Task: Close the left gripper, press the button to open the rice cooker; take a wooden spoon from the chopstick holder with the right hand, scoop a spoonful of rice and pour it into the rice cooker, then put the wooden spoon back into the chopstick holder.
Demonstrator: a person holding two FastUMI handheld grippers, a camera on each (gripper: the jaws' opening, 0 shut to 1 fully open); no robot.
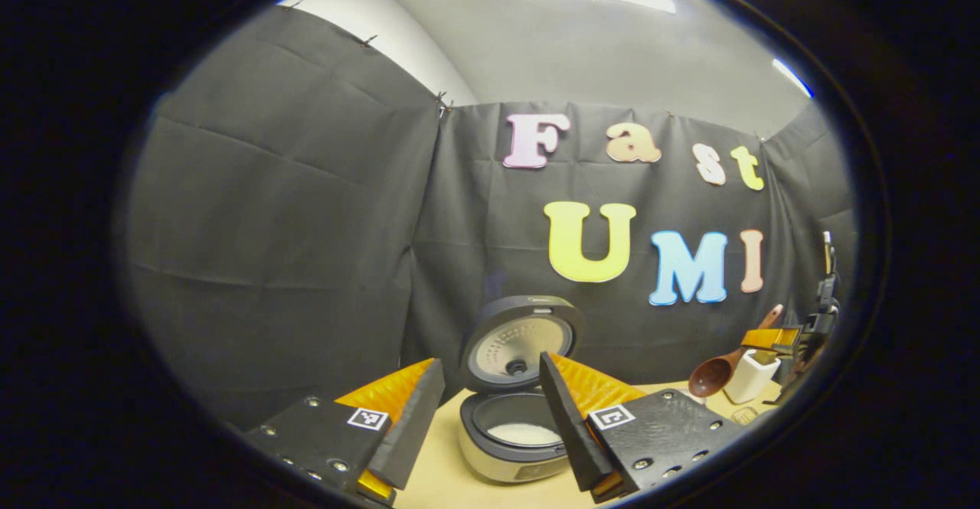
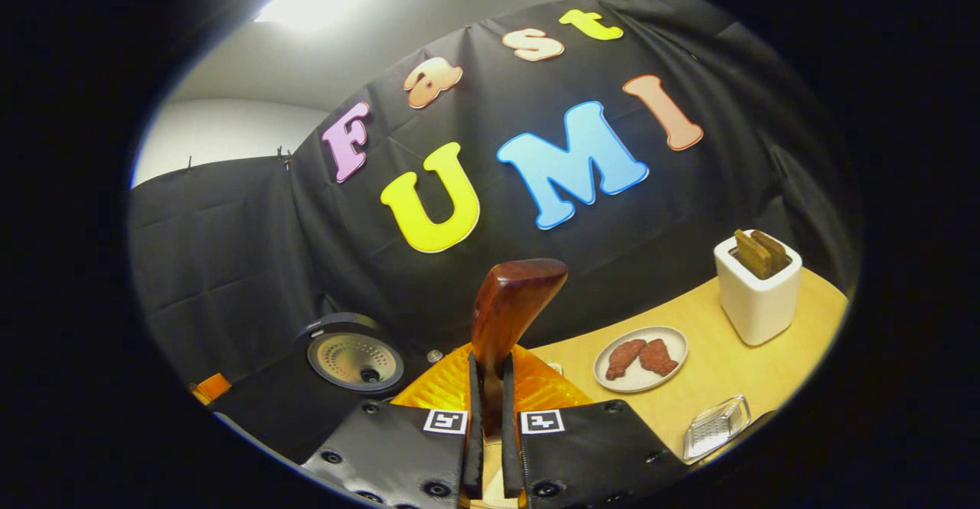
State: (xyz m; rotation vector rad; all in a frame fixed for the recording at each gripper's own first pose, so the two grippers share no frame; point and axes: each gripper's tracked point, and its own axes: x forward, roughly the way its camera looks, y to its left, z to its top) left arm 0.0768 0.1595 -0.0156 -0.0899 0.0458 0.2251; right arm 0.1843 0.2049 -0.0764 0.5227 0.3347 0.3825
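Observation:
The rice cooker (image 1: 505, 448) stands open on the table, lid (image 1: 519, 344) raised, white rice (image 1: 524, 434) in its pot. My left gripper (image 1: 490, 367) is open just in front of it, fingers on either side of the cooker and holding nothing. Far right, my right gripper (image 1: 773, 338) holds the wooden spoon (image 1: 713, 375) by the handle, its bowl hanging low beside the white chopstick holder (image 1: 750, 377). In the right gripper view, the right gripper (image 2: 490, 363) is shut on the spoon handle (image 2: 514, 302), whose end sticks up. The holder (image 2: 758, 291) stands far right.
A plate (image 2: 641, 375) with two reddish-brown pieces lies on the wooden table (image 2: 712, 356), and a small clear dish (image 2: 716, 426) sits near the table's front edge. Brown wooden utensils (image 2: 758, 252) stick out of the holder. The cooker lid (image 2: 356, 360) shows at left.

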